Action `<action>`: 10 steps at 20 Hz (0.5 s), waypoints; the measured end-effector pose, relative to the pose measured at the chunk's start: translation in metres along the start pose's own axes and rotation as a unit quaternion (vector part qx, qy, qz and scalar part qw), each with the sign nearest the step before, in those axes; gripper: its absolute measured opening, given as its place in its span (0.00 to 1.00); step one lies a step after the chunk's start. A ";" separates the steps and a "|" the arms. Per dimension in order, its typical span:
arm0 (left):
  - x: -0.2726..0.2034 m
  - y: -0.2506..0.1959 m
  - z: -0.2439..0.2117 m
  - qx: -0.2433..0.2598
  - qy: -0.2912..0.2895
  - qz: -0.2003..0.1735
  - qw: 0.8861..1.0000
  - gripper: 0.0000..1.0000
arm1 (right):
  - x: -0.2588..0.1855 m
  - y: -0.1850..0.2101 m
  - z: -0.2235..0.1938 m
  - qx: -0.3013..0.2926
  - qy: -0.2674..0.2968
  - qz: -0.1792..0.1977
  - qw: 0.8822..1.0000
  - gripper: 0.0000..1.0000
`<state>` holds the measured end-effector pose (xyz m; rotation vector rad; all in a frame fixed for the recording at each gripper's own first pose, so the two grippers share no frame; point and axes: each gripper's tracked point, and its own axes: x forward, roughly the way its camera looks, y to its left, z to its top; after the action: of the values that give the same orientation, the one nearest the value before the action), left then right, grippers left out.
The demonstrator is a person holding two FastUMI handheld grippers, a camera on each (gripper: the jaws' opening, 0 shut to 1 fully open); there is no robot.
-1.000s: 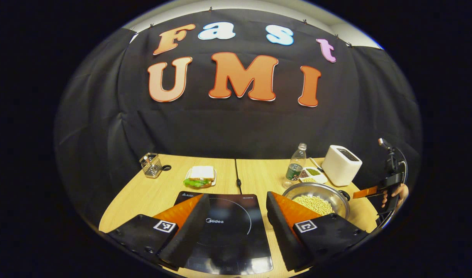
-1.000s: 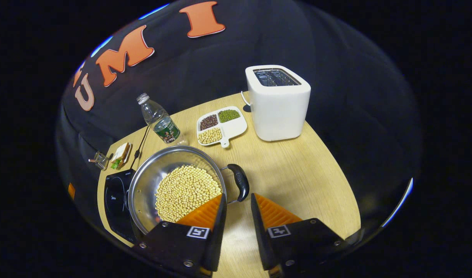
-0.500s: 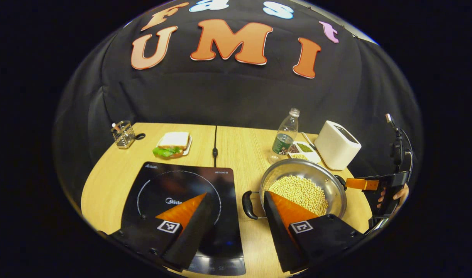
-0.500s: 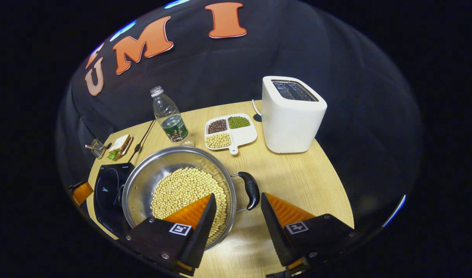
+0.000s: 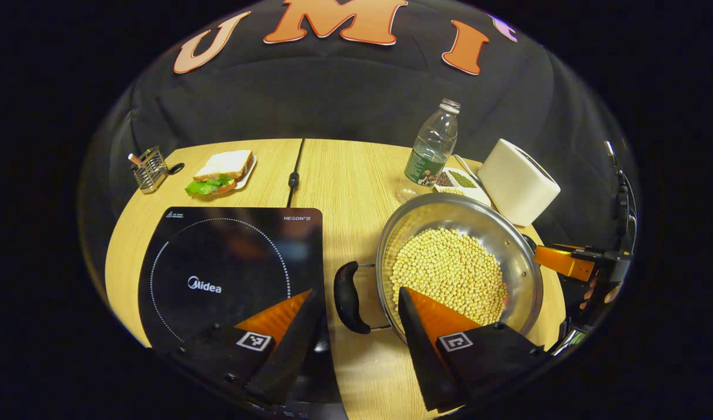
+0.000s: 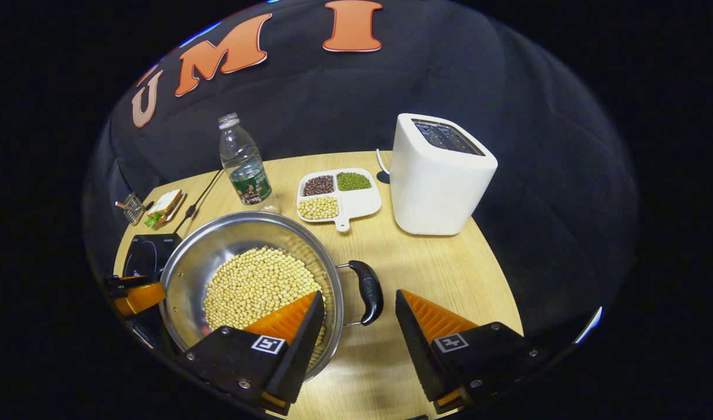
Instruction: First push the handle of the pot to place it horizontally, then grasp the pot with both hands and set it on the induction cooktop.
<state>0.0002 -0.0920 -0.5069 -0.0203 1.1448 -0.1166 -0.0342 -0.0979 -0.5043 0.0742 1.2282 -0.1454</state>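
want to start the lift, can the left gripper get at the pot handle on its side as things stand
Probably yes. The left gripper is open, and the handle lies just ahead between its fingers, with bare table around it and nothing blocking the way.

Table (image 5: 344,175): light wood-grain top with a dark seam down the middle.
Induction cooktop (image 5: 228,268): flat black slab on the near left part.
Pot (image 5: 458,265): steel, full of pale beans, sitting on the wood just right of the cooktop, not on it; black handles at both sides.
Sandwich plate (image 5: 222,172): far left, beyond the cooktop.
Wire holder (image 5: 149,169): at the far left edge, beside the sandwich.
Bottle (image 5: 432,149): upright, behind the pot.
Divided dish (image 6: 339,195): white, three kinds of beans, between bottle and toaster.
Toaster (image 6: 441,175): white, standing at the far right.
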 end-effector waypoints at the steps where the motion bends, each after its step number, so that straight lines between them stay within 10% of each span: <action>1: 0.004 -0.002 -0.002 -0.010 0.008 -0.006 1.000 0.89 | 0.001 -0.002 -0.001 -0.002 0.000 -0.005 1.000 0.78; 10: 0.040 -0.022 -0.002 -0.031 -0.011 -0.048 0.998 0.84 | 0.024 0.005 -0.008 -0.020 0.009 -0.026 0.999 0.81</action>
<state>0.0126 -0.1173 -0.5421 -0.1319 1.1253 -0.1657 -0.0330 -0.0932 -0.5295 0.0082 1.2513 -0.1660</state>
